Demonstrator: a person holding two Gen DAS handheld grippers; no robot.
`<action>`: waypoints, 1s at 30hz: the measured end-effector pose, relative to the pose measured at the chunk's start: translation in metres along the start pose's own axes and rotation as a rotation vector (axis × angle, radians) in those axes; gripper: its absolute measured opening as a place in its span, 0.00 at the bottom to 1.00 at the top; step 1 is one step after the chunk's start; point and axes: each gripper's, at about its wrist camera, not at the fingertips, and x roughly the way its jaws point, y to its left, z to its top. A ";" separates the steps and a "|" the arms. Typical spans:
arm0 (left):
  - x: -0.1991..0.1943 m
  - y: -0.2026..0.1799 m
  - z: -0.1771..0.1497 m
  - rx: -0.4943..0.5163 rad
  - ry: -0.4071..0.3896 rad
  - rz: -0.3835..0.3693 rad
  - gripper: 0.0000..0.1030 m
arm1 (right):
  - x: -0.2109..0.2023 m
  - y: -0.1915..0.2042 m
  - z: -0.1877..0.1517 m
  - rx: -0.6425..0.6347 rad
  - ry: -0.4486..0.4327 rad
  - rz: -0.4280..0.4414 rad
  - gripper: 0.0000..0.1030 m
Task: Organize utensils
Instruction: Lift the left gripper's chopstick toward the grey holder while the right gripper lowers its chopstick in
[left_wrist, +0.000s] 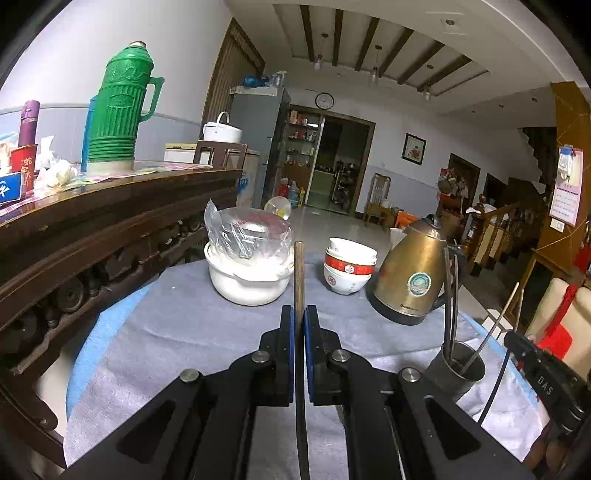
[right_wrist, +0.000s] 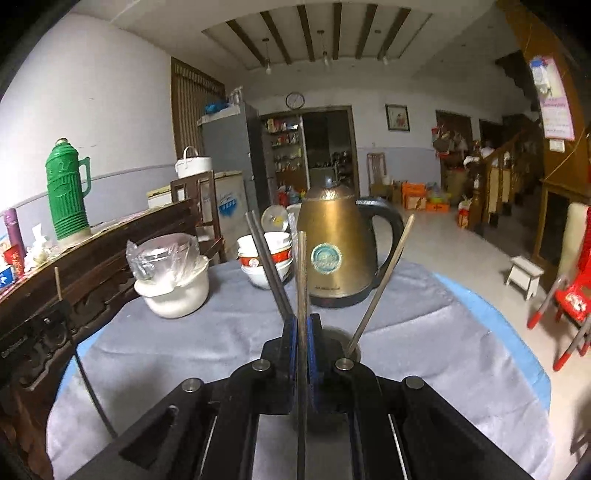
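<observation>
Left gripper (left_wrist: 299, 317) is pinching an upright wooden chopstick (left_wrist: 299, 273), pads nearly closed on it. Right gripper (right_wrist: 302, 325) is likewise clamping another chopstick (right_wrist: 302, 280), directly above the dark utensil cup (left_wrist: 456, 365). That cup is sitting in front of the brass kettle (right_wrist: 338, 251), holding three leaning chopsticks. Left of the kettle are stacked bowls (left_wrist: 349, 269), then a bagged white pot (left_wrist: 247, 269). Grey cloth (right_wrist: 192, 350) is lying bare nearer than the kettle; the table's edge is curving off to its right.

A home's living room is showing: fridge (right_wrist: 229, 147), wall clock (right_wrist: 294, 100), thermos (left_wrist: 118, 110), kettle (right_wrist: 338, 254), staircase (right_wrist: 509, 173).
</observation>
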 end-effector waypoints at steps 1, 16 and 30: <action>0.001 0.000 -0.001 0.004 0.000 0.004 0.05 | 0.000 0.001 -0.001 -0.006 -0.003 -0.002 0.06; -0.037 0.004 -0.015 0.034 -0.027 -0.012 0.05 | -0.048 -0.004 -0.014 -0.045 -0.036 0.009 0.06; -0.112 0.006 -0.041 0.043 -0.043 -0.061 0.05 | -0.130 -0.012 -0.042 -0.012 -0.050 0.011 0.06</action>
